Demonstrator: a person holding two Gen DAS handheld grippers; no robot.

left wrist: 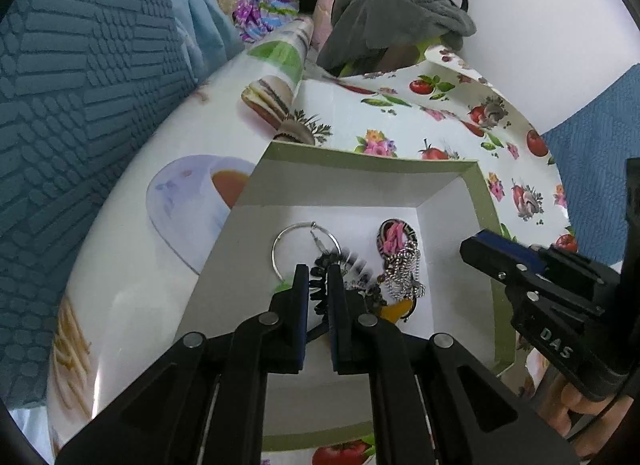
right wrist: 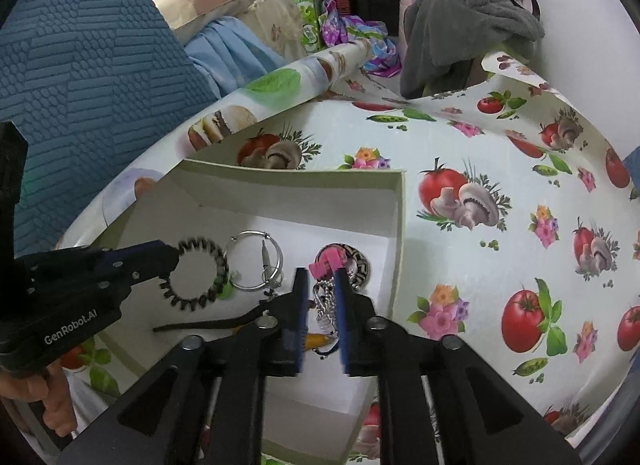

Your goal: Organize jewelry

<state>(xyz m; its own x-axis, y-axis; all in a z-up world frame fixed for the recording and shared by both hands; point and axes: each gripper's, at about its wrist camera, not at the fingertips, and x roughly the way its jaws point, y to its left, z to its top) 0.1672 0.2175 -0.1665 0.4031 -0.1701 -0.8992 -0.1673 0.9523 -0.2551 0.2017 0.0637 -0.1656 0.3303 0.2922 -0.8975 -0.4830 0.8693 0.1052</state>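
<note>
Over the box (left wrist: 478, 189), left gripper (left wrist: 318, 277) pinches the spiral bracelet (right wrist: 198, 275).

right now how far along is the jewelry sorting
Most pieces already lie in the box: a silver hoop, a round pendant and a chain. The left gripper grips a black coil bracelet inside the box. The right gripper straddles the chain. No jewelry shows outside the box.

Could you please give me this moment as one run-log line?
left gripper: shut on black spiral bracelet | right gripper: open around silver chain | both over white box
</note>
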